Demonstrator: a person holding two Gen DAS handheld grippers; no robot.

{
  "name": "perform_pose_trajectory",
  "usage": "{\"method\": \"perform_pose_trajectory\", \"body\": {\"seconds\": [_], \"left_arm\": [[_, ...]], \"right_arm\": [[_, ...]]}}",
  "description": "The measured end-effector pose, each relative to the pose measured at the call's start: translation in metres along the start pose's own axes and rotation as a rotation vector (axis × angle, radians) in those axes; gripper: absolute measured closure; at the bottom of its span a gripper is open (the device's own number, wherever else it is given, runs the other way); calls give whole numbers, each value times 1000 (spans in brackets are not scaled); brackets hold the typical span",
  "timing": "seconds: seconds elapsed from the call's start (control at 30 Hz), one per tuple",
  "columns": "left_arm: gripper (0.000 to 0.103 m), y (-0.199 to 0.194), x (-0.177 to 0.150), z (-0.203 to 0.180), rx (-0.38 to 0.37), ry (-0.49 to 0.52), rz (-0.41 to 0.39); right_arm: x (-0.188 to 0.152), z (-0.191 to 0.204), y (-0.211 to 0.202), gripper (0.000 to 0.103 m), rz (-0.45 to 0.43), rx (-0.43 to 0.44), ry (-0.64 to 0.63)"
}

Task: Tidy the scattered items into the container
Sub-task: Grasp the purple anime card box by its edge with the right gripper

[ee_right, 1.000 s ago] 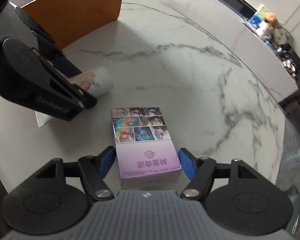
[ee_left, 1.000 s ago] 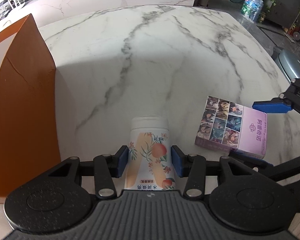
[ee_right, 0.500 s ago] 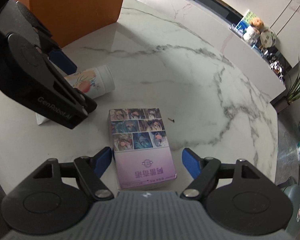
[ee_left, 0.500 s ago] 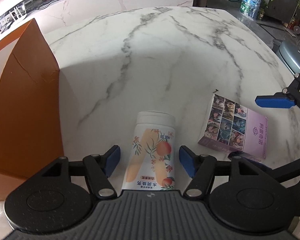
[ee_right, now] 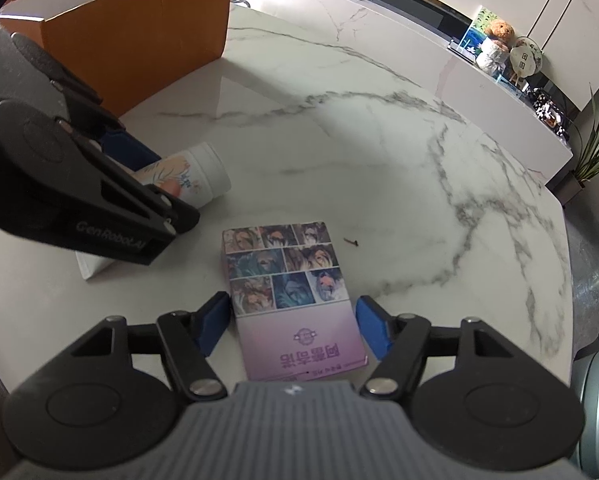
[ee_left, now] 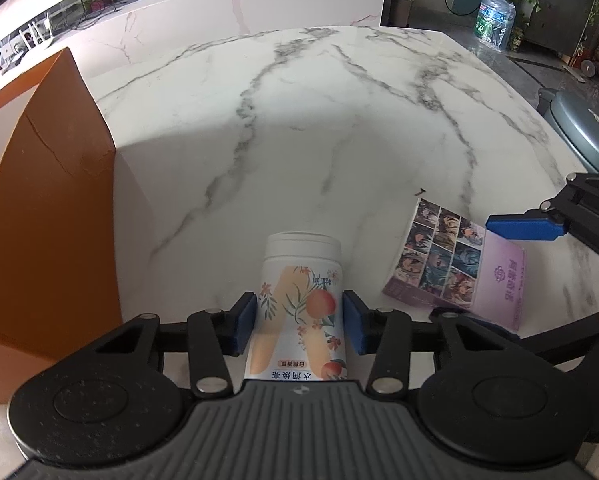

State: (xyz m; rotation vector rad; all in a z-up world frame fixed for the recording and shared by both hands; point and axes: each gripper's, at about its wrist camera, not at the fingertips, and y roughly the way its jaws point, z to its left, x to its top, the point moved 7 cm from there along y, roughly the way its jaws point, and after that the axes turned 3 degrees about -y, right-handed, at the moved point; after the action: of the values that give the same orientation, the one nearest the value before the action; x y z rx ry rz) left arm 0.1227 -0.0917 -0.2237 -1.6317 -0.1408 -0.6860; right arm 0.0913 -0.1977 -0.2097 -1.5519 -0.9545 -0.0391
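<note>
The left gripper point(ee_left: 298, 327) clamps a white canister point(ee_left: 301, 300) printed with peaches, its blue pads pressed to both sides; the canister lies on its side on the marble table point(ee_left: 299, 120), cap pointing away. To its right lies a pink card box point(ee_right: 293, 300) (anime portraits on one half), flat on the table between the right gripper point(ee_right: 293, 326) fingers, which stand narrowly apart with small gaps either side. The orange container point(ee_left: 47, 200) stands at the left.
</note>
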Motion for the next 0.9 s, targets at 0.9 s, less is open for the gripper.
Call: {"method": "perform_pose_trajectory", "body": {"seconds": [0.9], "left_arm": [[50,-93,1,-13,-37,-36,-121]], "right_arm": [[6,-11,-85,36,-120,-8,188]]}}
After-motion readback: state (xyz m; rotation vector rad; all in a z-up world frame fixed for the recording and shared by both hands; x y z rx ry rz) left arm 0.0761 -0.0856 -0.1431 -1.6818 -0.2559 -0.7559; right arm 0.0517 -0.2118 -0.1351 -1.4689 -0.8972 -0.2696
